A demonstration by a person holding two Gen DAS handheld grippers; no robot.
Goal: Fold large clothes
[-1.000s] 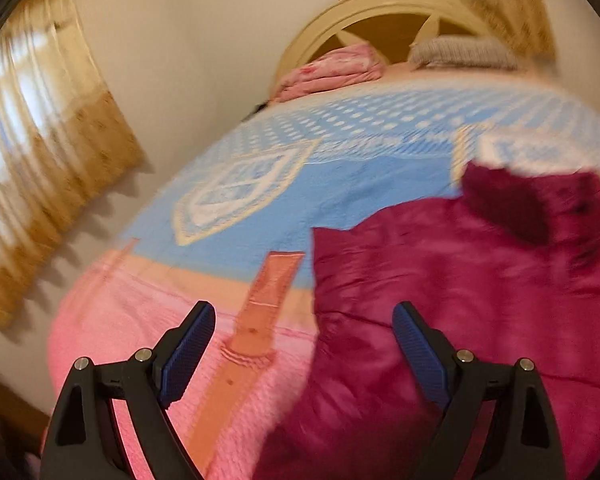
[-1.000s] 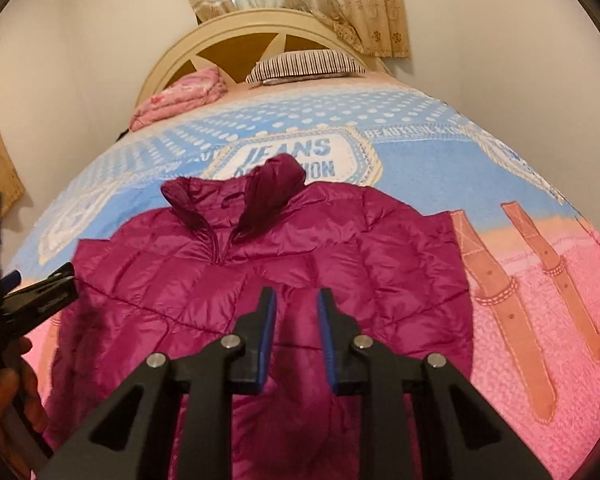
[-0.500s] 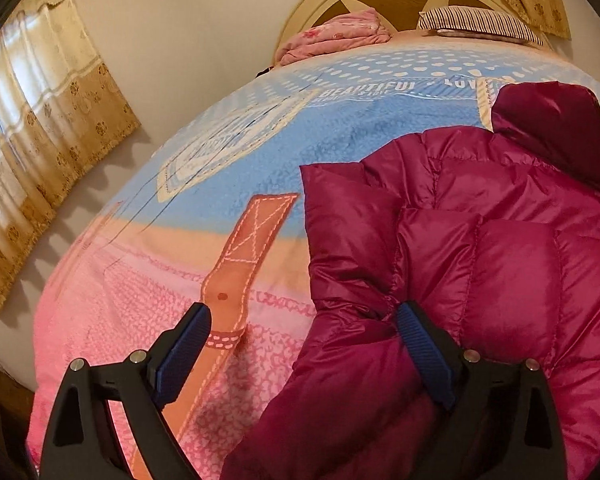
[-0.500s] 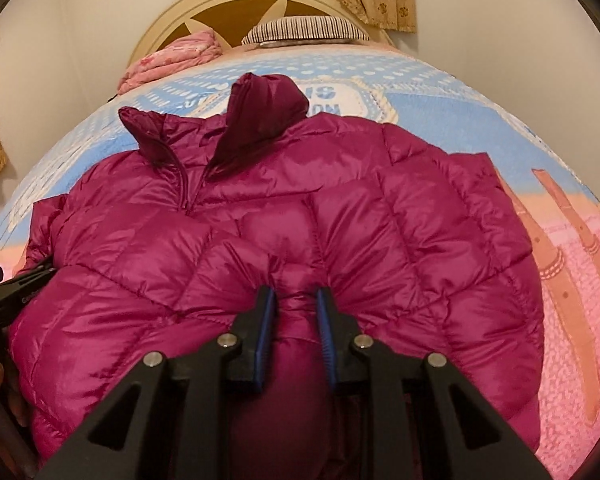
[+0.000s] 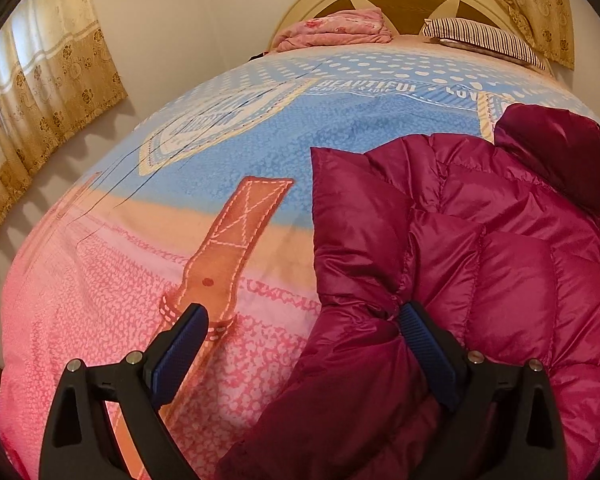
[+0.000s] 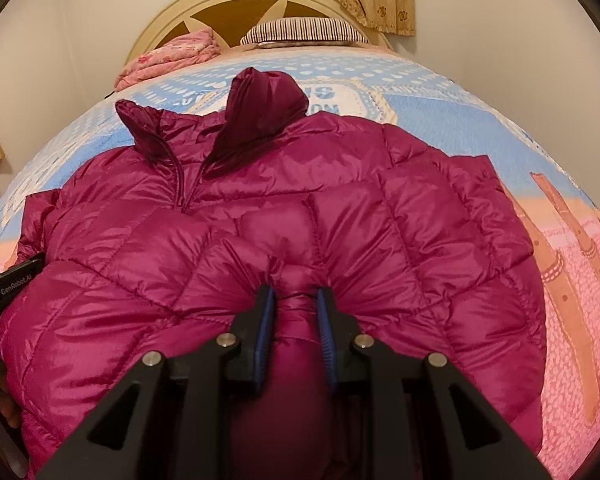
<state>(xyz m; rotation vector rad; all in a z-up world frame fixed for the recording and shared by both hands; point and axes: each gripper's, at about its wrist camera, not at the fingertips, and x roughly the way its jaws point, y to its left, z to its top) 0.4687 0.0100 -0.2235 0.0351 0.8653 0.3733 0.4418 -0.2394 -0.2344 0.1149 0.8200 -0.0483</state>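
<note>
Since the earlier frames both grippers have come closer to the shiny magenta quilted puffer jacket (image 6: 380, 216), which now fills most of the right wrist view. This jacket lies front side up on the bed with the blue and pink printed blanket (image 5: 220, 152), its collar toward the cream arched wooden headboard (image 6: 204, 12) and its hem toward the cameras.

The right gripper (image 6: 296, 300) is at the near middle of the jacket. Its jaws stand close together with a bunched fold of the magenta fabric pinched between the blue pads (image 6: 265, 320).

The left gripper (image 5: 304, 328) is at the jacket's left edge. Its jaws are wide apart and hold nothing. One blue pad rests against the puffed fabric at a crease near the sleeve, and the other pad hangs over the blanket, above an orange strap pattern (image 5: 232, 248) printed on it. In the right wrist view the left gripper shows as a black part at the jacket's left side.

At the headboard a folded pink floral blanket (image 5: 336, 30) lies on the left and a striped pillow (image 5: 484, 40) on the right. Beige curtains with a flower pattern (image 5: 36, 92) hang on the wall to the left of the bed.
</note>
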